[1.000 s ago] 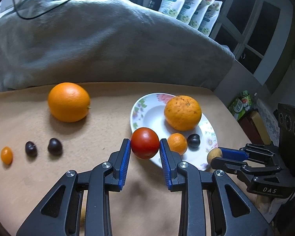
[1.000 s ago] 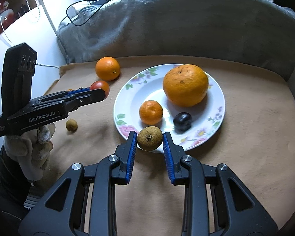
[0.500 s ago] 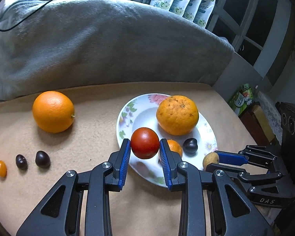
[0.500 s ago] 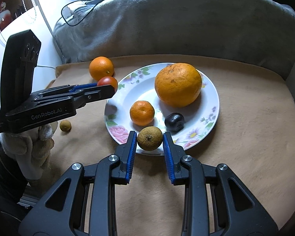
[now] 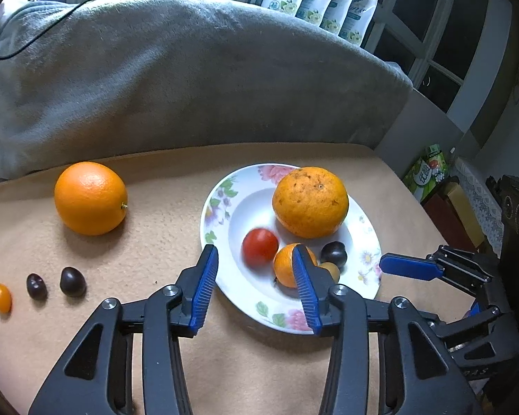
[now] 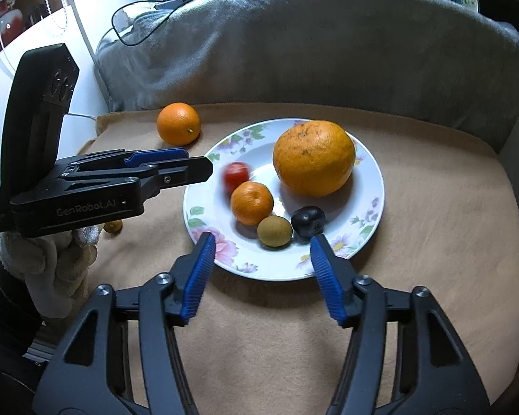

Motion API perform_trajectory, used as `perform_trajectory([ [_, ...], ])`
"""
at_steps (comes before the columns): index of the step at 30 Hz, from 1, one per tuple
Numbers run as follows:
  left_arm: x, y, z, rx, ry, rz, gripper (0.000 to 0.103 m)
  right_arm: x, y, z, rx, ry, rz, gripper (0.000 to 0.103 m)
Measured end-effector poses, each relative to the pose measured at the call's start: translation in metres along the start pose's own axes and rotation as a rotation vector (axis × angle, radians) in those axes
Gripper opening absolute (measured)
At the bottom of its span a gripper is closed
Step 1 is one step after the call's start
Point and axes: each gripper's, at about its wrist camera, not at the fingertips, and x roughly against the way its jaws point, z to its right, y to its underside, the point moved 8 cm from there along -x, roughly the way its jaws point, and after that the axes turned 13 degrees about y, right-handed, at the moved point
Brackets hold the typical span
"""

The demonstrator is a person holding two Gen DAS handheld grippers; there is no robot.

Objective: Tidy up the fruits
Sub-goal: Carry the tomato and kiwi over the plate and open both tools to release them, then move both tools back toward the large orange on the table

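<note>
My left gripper [image 5: 256, 276] hovers over the near rim of the flowered plate [image 5: 238, 204], and its jaws are opening with nothing between the pads. The red tomato [image 5: 259, 246], blurred, lies free on the plate just beyond the tips. My right gripper [image 6: 263, 259] is also opening. The brown-green fruit [image 6: 274, 231] rests on the plate [image 6: 207, 204] just ahead of it, untouched. Also on the plate are a big orange [image 6: 314, 157], a mandarin [image 6: 252, 202] and a dark plum [image 6: 308, 220]. On the cloth lie an orange [image 5: 90, 197], two dark fruits [image 5: 72, 280] and a kumquat [image 5: 1, 297].
A grey blanket [image 5: 190, 79] rises behind the tan cloth [image 5: 138, 269]. In the right wrist view a gloved hand [image 6: 48, 259] holds the left gripper [image 6: 190, 164] at the plate's left rim. Several pouches [image 5: 321, 3] stand at the back. The cloth drops off at the right edge.
Both grippers have gone from shut to open. The tomato has left the left jaws and the brown-green fruit the right jaws. Both now lie on the plate.
</note>
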Motion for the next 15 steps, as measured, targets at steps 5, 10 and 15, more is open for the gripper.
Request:
perform_trajectory([
  [5, 0.005, -0.002, -0.001, 0.009, 0.006, 0.019, 0.07, 0.004, -0.002, 0.0, -0.001, -0.002, 0.015, 0.076],
  [10, 0.008, -0.003, -0.004, 0.035, -0.009, 0.027, 0.077, 0.009, -0.004, 0.002, -0.015, -0.002, 0.029, 0.086],
  [15, 0.012, -0.002, -0.007, 0.047, -0.025, 0.027, 0.077, 0.012, -0.007, 0.001, -0.011, 0.002, 0.038, 0.088],
])
